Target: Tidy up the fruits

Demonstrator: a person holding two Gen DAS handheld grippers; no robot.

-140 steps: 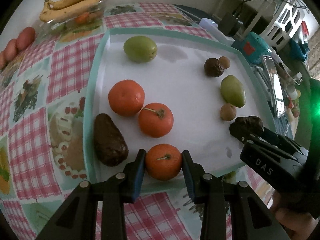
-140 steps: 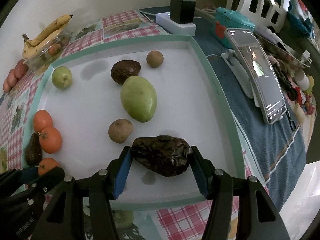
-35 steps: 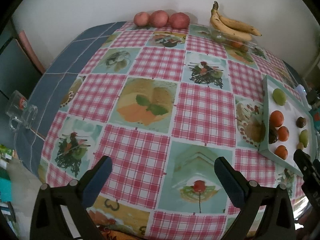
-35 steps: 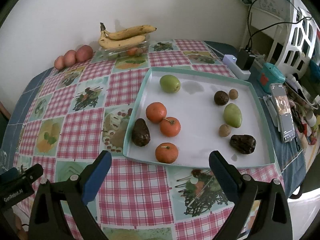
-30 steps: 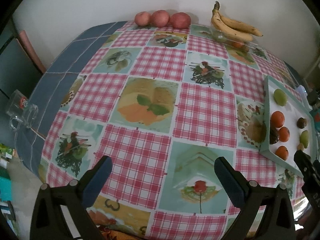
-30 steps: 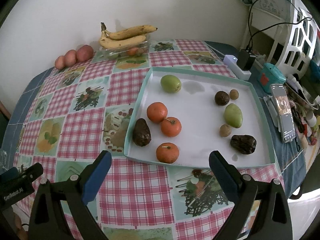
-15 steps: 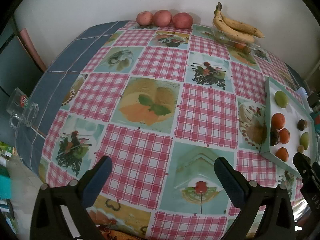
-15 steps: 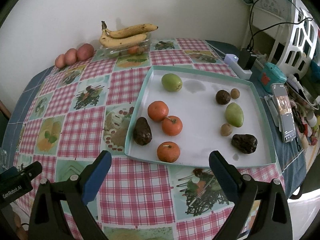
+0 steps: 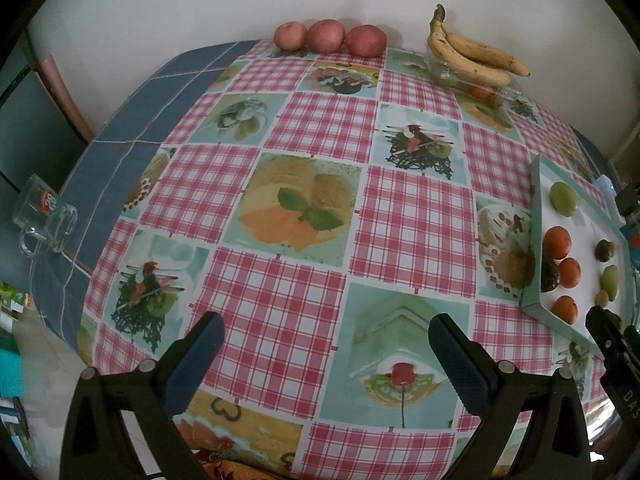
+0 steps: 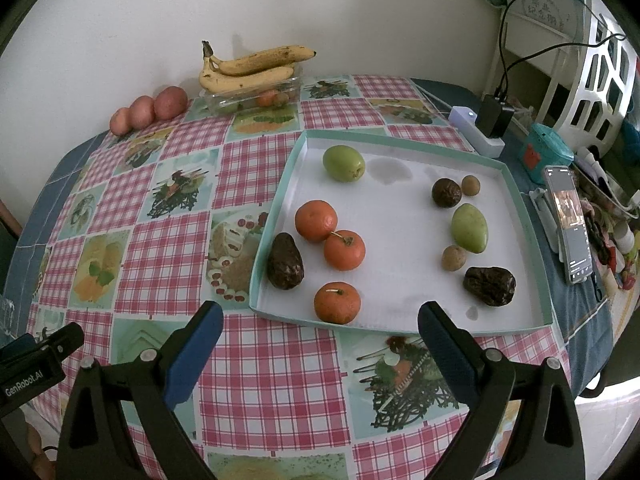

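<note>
A teal-rimmed white tray (image 10: 524, 216) lies on the checked tablecloth and holds the fruit. On its left are three oranges (image 10: 344, 250), a dark avocado (image 10: 285, 262) and a green apple (image 10: 343, 163). On its right lie a green mango (image 10: 470, 227), a wrinkled dark avocado (image 10: 490, 285), a dark round fruit (image 10: 446, 192) and two small brown fruits (image 10: 454, 258). My right gripper (image 10: 320, 338) stands open just before the tray's near rim. My left gripper (image 9: 326, 340) is open over the bare cloth, far left of the tray (image 9: 536, 240). Both hold nothing.
Bananas (image 10: 252, 66) rest on a clear box by the wall, with three reddish fruits (image 10: 150, 110) to their left. A phone on a stand (image 10: 572, 224), a power strip (image 10: 476, 130) and clutter crowd the right edge. A glass mug (image 9: 42, 216) sits off the table's left edge.
Since 4.7 s ago both grippers let go of an orange and the wrinkled avocado and drew back from the tray. Over the last second the views shift only slightly.
</note>
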